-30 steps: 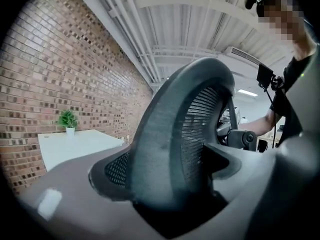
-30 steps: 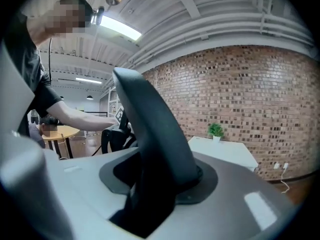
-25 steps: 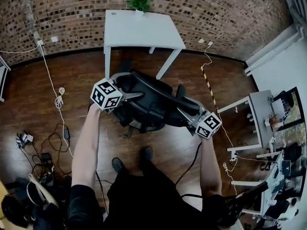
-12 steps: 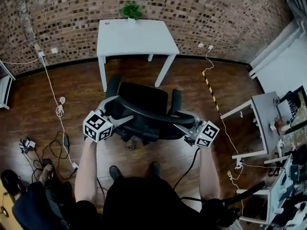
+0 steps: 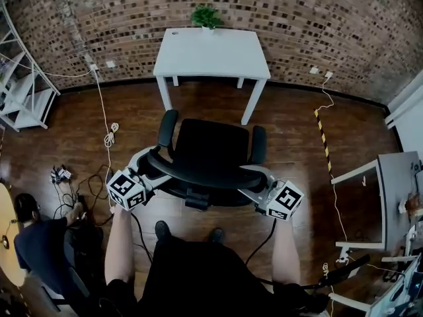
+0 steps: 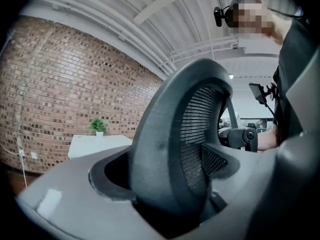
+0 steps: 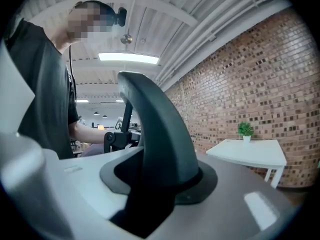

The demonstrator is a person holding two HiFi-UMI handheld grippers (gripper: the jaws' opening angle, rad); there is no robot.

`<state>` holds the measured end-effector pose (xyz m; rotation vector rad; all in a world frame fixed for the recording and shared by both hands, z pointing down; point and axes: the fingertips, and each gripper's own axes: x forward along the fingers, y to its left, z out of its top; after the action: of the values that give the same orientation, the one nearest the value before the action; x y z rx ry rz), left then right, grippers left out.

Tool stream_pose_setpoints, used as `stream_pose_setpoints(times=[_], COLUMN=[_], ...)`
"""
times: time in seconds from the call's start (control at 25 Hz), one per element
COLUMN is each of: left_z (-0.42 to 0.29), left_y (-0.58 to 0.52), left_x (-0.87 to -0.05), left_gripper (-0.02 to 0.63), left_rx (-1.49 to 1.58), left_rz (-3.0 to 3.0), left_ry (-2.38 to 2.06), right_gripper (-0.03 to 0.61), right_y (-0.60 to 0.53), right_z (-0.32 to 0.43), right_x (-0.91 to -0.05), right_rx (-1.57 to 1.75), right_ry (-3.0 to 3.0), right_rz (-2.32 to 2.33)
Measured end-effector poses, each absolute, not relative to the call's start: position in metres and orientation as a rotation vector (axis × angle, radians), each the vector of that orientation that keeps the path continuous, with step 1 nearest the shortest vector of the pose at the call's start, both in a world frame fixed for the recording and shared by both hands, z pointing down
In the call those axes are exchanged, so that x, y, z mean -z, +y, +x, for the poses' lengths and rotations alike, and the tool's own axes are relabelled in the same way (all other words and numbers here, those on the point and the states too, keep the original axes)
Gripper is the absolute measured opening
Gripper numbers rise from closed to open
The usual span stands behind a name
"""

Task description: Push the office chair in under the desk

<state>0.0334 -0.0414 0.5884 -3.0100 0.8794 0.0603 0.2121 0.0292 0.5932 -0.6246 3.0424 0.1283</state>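
Note:
The black office chair [image 5: 211, 147] stands in front of the white desk [image 5: 211, 51], its seat toward the desk and its backrest toward me. My left gripper [image 5: 153, 167] is shut on the left end of the backrest's top edge [image 6: 170, 149]. My right gripper [image 5: 250, 180] grips the right end [image 7: 155, 134]; its jaws have just been closing with that edge between them. A small green plant [image 5: 207, 16] sits at the desk's back edge. The desk [image 6: 95, 144] and the plant [image 7: 245, 129] show beyond the chair in both gripper views.
A brick wall runs behind the desk. Cables [image 5: 106, 137] and plugs lie on the wooden floor at the left, near a person [image 5: 36, 243] low in the corner. A white shelf [image 5: 26, 98] stands far left, another desk [image 5: 396, 183] at the right, striped tape [image 5: 324, 137] between.
The chair has swung round with both grippers on its backrest, from askew to square with the desk. The desk now sits centred ahead, and the left shelf has come into view.

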Motion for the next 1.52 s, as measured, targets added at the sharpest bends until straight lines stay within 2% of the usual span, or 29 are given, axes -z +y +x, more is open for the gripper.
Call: stream_pose_setpoints(times=[0.52,1.2,1.52], left_z=[0.062,-0.011,-0.013], left_y=[-0.043,-0.090,-0.148], left_x=[-0.581,-0.575,-0.584], left_gripper=[0.509,0.508,0.506], left_rx=[-0.061,-0.172,-0.127], left_rz=[-2.979,-2.942,-2.949], left_ry=[1.033,1.039,1.101], right_gripper=[0.173,0.198,0.189], right_y=[0.010,-0.049,-0.111], right_z=[0.245,0.184,0.188], right_x=[-0.591,-0.610,-0.613], right_rx=[-0.046,0.016,0.075], right_ry=[3.074,3.117,3.104], right_rz=[-0.518,-0.505,-0.511])
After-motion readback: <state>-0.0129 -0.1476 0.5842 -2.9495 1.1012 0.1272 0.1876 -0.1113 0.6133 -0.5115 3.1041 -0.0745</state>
